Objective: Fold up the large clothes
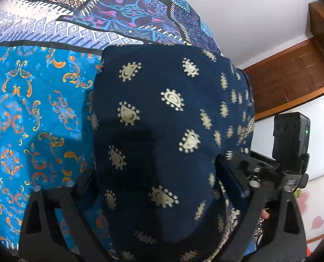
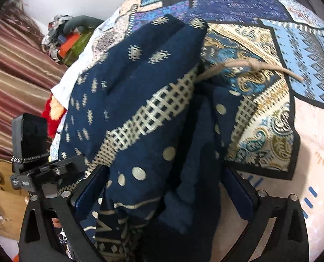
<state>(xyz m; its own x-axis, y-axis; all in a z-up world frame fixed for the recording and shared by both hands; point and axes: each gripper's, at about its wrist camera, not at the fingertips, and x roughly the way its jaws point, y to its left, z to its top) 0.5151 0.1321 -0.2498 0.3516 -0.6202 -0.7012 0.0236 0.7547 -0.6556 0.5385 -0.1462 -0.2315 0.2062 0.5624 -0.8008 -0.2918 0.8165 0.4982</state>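
A large navy garment (image 1: 162, 113) with cream paisley prints lies on a patterned bedspread (image 1: 31, 109). It fills the space between my left gripper's (image 1: 155, 187) fingers, which stand wide apart around a thick fold of it. In the right wrist view the same navy garment (image 2: 140, 113) shows a cream lattice band and dots, with a beige drawstring (image 2: 251, 65) trailing to the right. My right gripper (image 2: 164, 196) also has its fingers wide apart with bunched navy cloth between them. Whether either gripper pinches the cloth is hidden.
The bedspread (image 2: 282, 32) has blue, purple and cream patchwork panels. A pile of mixed clothes (image 2: 63, 37) lies at the far left beside a striped curtain (image 2: 13, 69). A white wall and brown wooden door (image 1: 293, 76) stand to the right.
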